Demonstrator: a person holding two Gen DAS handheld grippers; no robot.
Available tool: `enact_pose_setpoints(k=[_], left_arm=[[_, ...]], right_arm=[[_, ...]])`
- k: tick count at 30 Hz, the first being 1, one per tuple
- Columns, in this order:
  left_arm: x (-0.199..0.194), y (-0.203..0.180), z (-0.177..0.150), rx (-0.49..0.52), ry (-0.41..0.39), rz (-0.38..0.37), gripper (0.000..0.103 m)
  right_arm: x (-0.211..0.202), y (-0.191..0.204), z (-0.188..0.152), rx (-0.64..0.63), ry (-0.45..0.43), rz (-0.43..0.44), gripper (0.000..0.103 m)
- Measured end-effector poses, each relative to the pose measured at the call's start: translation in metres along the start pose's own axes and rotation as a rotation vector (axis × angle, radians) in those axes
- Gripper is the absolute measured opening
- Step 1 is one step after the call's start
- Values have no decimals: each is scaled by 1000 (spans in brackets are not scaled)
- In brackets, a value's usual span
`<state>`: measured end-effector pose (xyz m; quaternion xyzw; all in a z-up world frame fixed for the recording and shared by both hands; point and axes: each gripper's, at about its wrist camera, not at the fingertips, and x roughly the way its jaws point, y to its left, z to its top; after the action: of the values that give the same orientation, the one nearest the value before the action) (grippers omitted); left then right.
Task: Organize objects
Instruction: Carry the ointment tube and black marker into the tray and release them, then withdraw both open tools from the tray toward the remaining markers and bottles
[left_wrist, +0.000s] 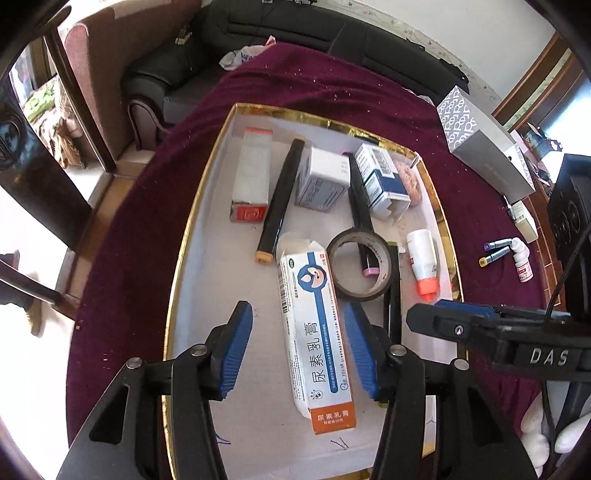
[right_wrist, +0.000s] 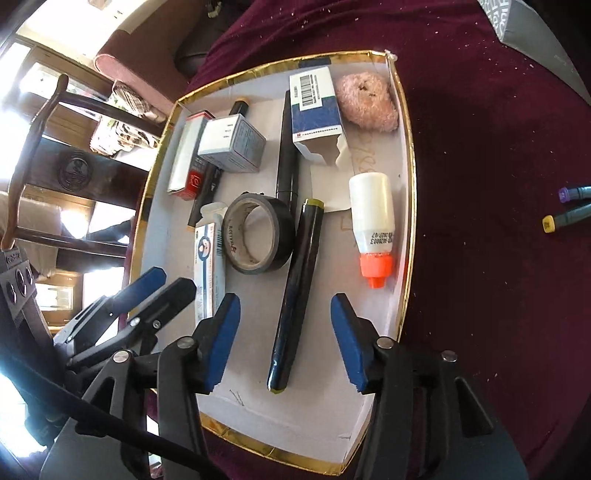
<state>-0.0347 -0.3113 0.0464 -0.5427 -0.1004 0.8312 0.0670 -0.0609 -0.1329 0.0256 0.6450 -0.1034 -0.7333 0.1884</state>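
Observation:
A gold-rimmed white tray (left_wrist: 207, 206) (right_wrist: 404, 155) on the maroon cloth holds several items. My left gripper (left_wrist: 299, 347) is open over a white, blue and orange ointment box (left_wrist: 314, 332), fingers either side, not touching. My right gripper (right_wrist: 286, 339) is open around a black marker (right_wrist: 295, 291) lying in the tray; it shows in the left wrist view (left_wrist: 436, 314) at the right. A black tape roll (left_wrist: 360, 267) (right_wrist: 258, 236), a white bottle with an orange cap (left_wrist: 423, 258) (right_wrist: 373, 221), small boxes (left_wrist: 321, 179) (right_wrist: 314, 110) and a pink puff (right_wrist: 369, 101) also lie in the tray.
Outside the tray on the cloth lie two grey markers (left_wrist: 496, 251) (right_wrist: 569, 212), a small white bottle (left_wrist: 522, 260) and a grey patterned box (left_wrist: 484, 144). A dark sofa (left_wrist: 295, 33) stands behind and a wooden chair (right_wrist: 48, 155) at the left.

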Motion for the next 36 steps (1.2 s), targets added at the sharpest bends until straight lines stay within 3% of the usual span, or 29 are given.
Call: enact_pose_setpoints(k=[13, 20, 36], left_arm=[[-45, -72, -15, 150, -109, 131, 46], [-54, -128, -35, 191, -122, 128, 46], [-52, -221, -67, 236, -121, 116, 46]], right_arm=[[-36, -25, -25, -3, -76, 54, 57], [-72, -65, -42, 21, -130, 67, 64], [-132, -176, -87, 156, -185, 49, 66]])
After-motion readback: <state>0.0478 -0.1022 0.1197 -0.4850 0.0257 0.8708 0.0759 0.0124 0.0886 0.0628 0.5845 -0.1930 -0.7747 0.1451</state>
